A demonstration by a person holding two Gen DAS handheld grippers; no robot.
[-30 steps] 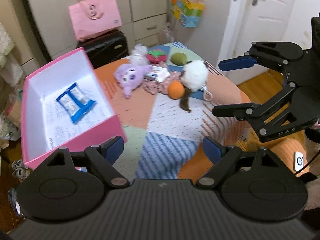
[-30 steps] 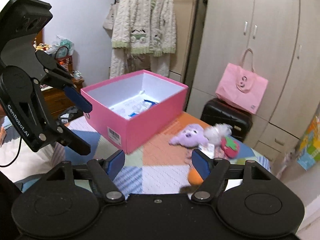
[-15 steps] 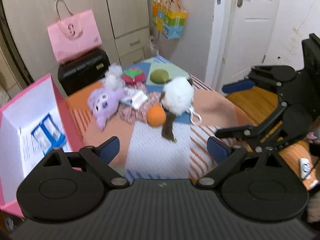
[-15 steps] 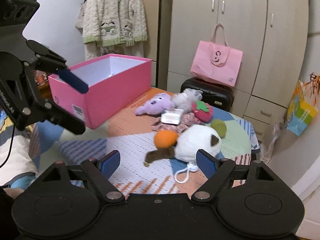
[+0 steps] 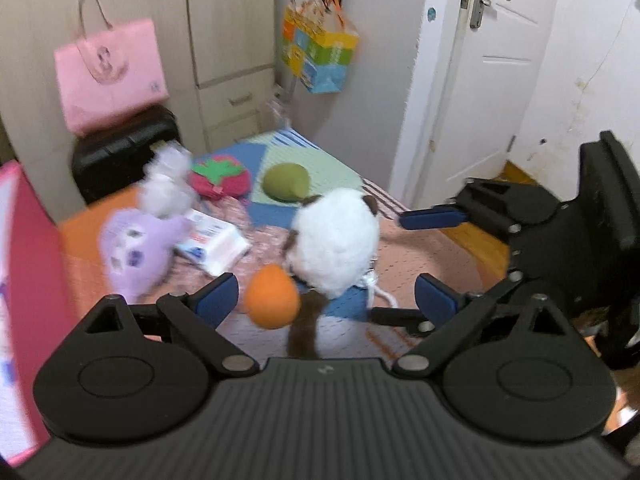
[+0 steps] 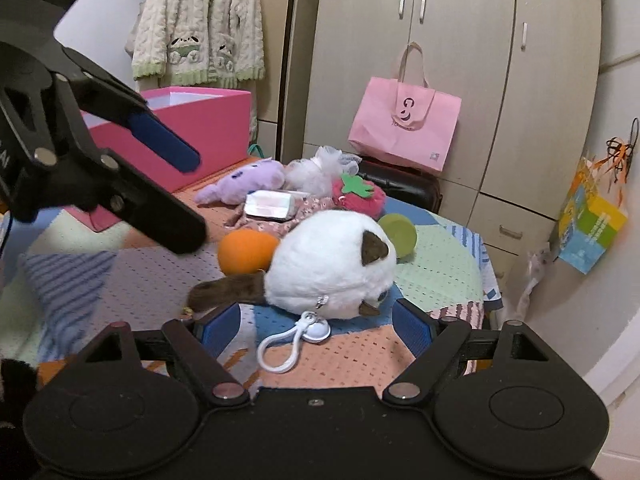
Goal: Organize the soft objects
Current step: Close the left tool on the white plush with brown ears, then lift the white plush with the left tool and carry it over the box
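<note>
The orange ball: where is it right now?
The orange ball lies on the patchwork cover, against the white plush cat, on its left in the right wrist view.

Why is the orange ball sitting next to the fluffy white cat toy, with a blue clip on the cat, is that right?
Nearly. The orange ball does sit beside the white cat toy, but its clip is white, not blue. The right wrist view shows it clearly.

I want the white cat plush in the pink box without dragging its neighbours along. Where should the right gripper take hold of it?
Probably across the round white body of the white cat plush, coming from the near side, where the open right gripper already faces it. The body is wide and soft; the thin brown tail would let it dangle, and the orange ball crowds the far left.
</note>
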